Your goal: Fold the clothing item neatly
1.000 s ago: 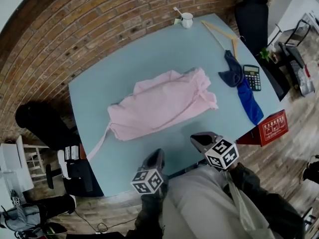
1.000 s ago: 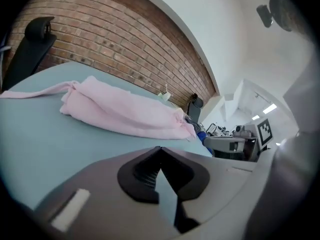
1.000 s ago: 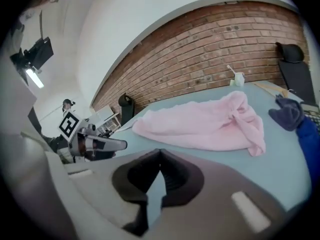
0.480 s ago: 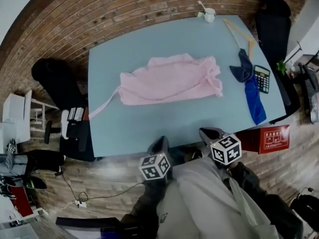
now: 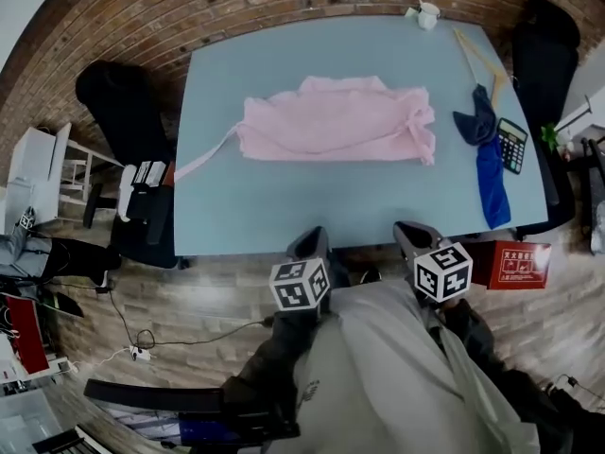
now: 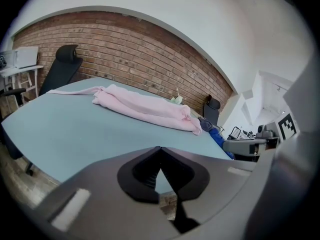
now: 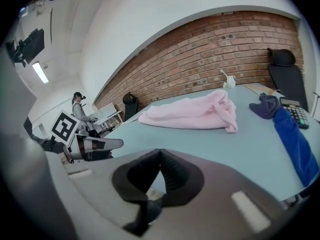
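Observation:
A pink garment (image 5: 336, 126) lies bunched across the middle of the light blue table (image 5: 284, 206), one thin sleeve or strap trailing off the left edge. It shows too in the left gripper view, pink garment (image 6: 145, 105), and in the right gripper view, pink garment (image 7: 192, 112). My left gripper (image 5: 310, 244) and right gripper (image 5: 409, 234) hang side by side just off the table's near edge, well short of the cloth. Both are shut with nothing between the jaws, as seen at the left gripper (image 6: 160, 149) and right gripper (image 7: 159, 151).
A blue cloth (image 5: 490, 164), a calculator (image 5: 512, 145) and a wooden hanger (image 5: 477, 55) lie at the table's right end, a white cup (image 5: 427, 13) at the far corner. A red box (image 5: 518, 263) sits on the floor at right; black chairs (image 5: 123, 112) flank the table.
The head view has swung so the table now lies square and farther away. Both grippers stayed shut and now sit off the near edge. The garment has not moved.

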`<state>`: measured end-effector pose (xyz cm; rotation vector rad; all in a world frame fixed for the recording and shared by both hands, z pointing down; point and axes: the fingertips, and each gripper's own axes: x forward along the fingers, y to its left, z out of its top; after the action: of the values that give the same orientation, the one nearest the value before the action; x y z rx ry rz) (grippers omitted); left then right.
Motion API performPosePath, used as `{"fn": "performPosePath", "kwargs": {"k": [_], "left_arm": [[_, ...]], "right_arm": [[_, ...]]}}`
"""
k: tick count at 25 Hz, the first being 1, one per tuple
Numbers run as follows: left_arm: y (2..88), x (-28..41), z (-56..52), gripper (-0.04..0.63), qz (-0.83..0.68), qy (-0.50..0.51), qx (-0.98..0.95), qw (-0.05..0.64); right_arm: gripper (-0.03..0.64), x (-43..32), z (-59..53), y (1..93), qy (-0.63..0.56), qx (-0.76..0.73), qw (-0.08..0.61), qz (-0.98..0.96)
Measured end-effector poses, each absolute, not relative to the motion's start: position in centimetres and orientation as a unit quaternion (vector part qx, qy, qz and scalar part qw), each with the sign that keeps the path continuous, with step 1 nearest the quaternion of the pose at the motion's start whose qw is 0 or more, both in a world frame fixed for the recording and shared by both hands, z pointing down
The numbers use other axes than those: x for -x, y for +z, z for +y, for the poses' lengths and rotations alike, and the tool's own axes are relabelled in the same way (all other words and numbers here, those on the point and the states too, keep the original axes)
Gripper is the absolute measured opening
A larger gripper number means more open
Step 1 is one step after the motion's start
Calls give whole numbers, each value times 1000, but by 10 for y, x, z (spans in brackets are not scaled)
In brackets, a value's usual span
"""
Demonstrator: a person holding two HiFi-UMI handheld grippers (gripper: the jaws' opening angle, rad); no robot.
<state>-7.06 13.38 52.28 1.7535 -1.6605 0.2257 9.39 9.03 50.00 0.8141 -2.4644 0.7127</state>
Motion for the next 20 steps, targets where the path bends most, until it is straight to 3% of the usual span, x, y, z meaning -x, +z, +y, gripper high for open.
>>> {"fn": "performPosePath", "kwargs": {"k": [20], "left_arm": [[527, 85, 114, 8, -641, 92, -677, 349]], "right_arm": [[2, -93, 81, 501, 231, -326, 222, -890]]}}
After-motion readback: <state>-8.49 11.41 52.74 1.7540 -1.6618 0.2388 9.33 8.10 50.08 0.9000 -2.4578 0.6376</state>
